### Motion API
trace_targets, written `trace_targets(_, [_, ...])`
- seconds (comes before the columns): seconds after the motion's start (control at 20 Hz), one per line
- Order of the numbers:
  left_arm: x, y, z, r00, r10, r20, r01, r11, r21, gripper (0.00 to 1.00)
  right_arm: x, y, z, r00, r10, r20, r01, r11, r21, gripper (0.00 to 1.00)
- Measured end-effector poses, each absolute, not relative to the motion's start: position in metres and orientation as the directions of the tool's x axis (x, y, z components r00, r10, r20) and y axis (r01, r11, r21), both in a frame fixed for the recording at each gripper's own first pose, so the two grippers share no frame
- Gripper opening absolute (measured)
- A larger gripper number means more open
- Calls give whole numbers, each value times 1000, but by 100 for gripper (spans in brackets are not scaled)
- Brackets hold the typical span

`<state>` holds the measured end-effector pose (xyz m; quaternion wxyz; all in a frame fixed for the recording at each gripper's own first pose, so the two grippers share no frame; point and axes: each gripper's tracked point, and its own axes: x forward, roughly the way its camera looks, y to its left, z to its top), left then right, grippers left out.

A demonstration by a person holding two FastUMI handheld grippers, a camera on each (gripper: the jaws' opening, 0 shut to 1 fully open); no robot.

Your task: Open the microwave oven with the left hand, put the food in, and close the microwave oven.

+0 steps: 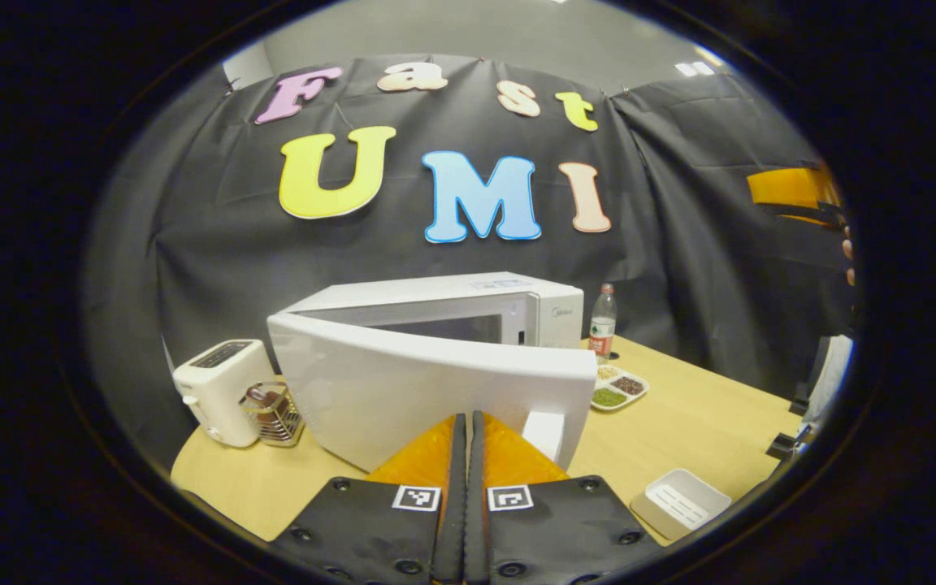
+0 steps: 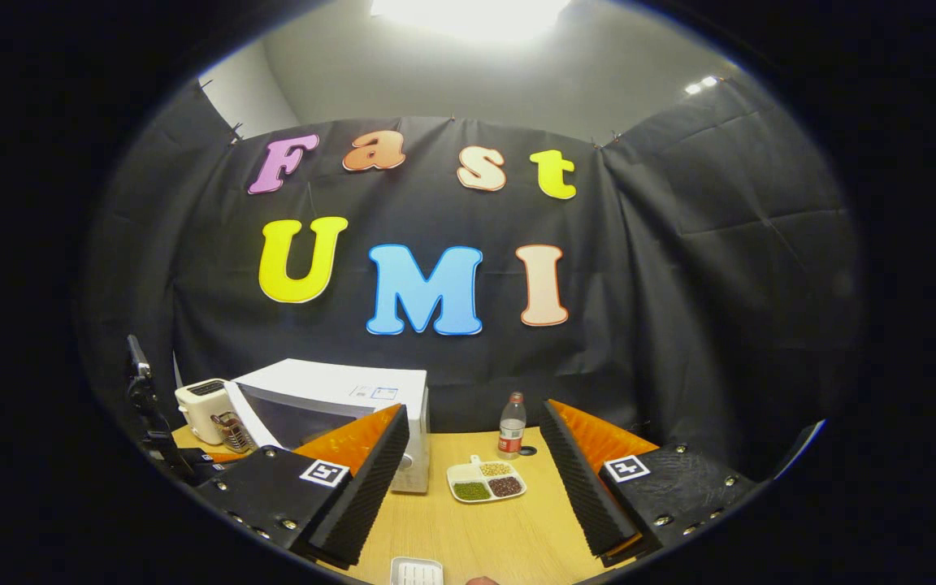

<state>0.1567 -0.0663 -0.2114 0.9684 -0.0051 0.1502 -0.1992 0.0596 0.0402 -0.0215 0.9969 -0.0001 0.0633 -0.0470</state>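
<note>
The white microwave [image 1: 444, 294] stands on the wooden table [image 1: 695, 414] with its door [image 1: 403, 382] swung partly open toward me, hinged on the left. My left gripper [image 1: 466, 418] is shut, with nothing between the fingers, and its tips are right at the door's outer face. The food is a white divided plate [image 1: 618, 388] of green, brown and pale grains, lying to the right of the microwave. In the right gripper view the microwave [image 2: 330, 386] is at the left. There the plate [image 2: 486, 481] lies ahead, between the wide-open fingers of my right gripper [image 2: 474, 409], which is held above the table.
A white toaster [image 1: 220, 390] and a wire holder [image 1: 273, 414] stand left of the microwave. A plastic bottle [image 1: 603, 321] is behind the plate. A small white tray [image 1: 679, 502] lies near the table's front right edge. A hand [image 1: 848, 252] shows at the far right.
</note>
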Motion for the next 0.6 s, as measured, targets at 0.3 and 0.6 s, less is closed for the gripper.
trace_targets(0.3, [198,-91,-215,873,-395,-285,382,918,-102,2,57,20,-27,980,-147,-134,146,989,-17,98])
trace_targets(0.6, [244,-102,-221,885,-358,-296,347,933,-91,7,58,3,-28,974,-181,-140,179,984,-25,98])
